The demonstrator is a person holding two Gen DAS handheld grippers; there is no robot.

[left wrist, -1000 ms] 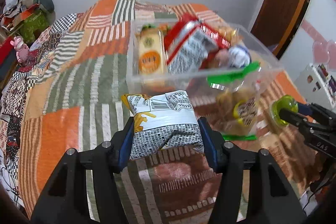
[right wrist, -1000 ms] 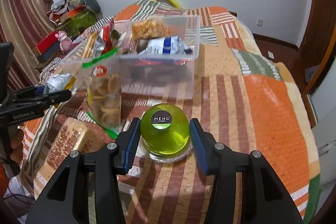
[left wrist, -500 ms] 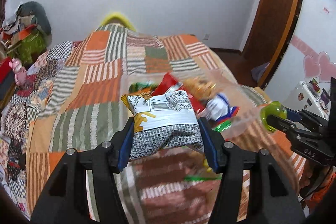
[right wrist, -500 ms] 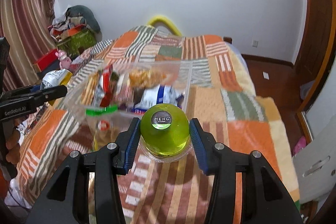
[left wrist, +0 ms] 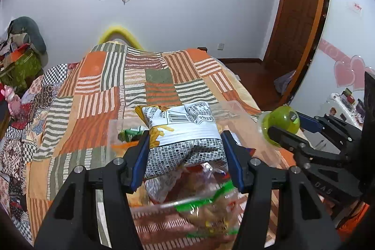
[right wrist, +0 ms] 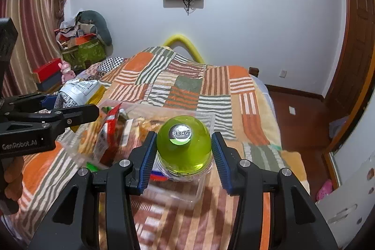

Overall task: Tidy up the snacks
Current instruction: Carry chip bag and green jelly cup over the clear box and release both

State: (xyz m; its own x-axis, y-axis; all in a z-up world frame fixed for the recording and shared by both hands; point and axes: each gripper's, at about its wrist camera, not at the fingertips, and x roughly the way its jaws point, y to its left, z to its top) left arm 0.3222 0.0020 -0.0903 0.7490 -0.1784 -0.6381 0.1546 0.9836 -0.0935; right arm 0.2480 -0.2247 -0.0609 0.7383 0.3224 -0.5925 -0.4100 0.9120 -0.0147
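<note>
The snack bag (left wrist: 185, 139) sits clamped in the left tongs (left wrist: 185, 151) above the bin (left wrist: 236, 114), while the right tongs (right wrist: 184, 154) grip the green jar (right wrist: 184, 144).

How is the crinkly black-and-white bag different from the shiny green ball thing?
The snack bag is soft, crumpled and flat-sided, white with black print and yellow fries; the green dome jar is smooth, round, see-through green with a "MENG" label on top. The bag sits in the left gripper, the jar in the right gripper. Both are held up over the clear snack bin on the striped bedspread.
</note>
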